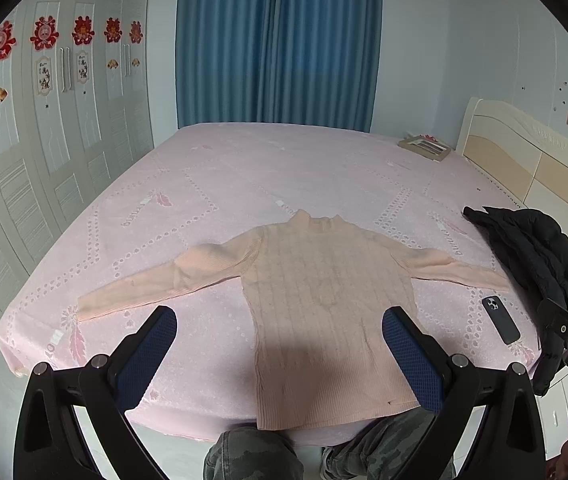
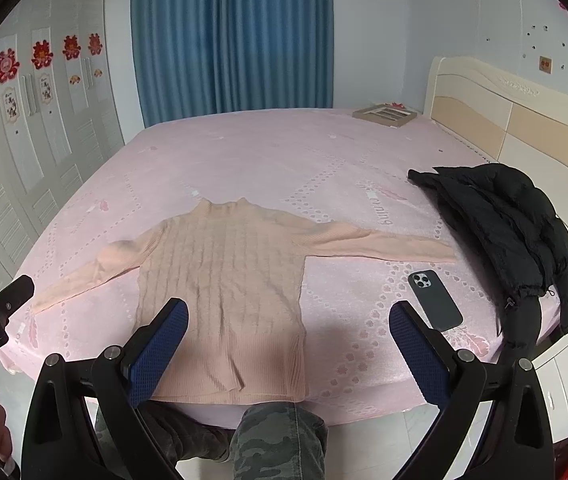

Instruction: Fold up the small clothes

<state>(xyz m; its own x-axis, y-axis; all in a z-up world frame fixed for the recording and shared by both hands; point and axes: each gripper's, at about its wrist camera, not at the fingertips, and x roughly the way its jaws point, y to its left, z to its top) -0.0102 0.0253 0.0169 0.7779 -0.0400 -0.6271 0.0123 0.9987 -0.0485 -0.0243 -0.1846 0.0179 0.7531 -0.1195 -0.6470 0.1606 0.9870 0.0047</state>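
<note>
A small peach knit sweater (image 1: pixel 324 292) lies flat on the pink bed, collar away from me, both sleeves spread wide, hem at the near edge. The right wrist view shows the same sweater (image 2: pixel 224 276). My left gripper (image 1: pixel 280 334) hovers above the hem end, open, nothing between its blue pads. My right gripper (image 2: pixel 288 330) also stands open above the sweater's lower right side, holding nothing. Each gripper shows at the other view's edge: the right gripper (image 1: pixel 564 332) and the left gripper (image 2: pixel 0 304).
A dark phone (image 2: pixel 435 300) lies just beyond the right sleeve. A black puffer jacket (image 2: pixel 512 232) is heaped by the headboard (image 2: pixel 504 120). A flat box (image 2: pixel 386 114) sits at the far corner. Wardrobe doors (image 1: pixel 24 184) stand left. Camouflage-trousered legs (image 2: pixel 276 440) are at the bed's near edge.
</note>
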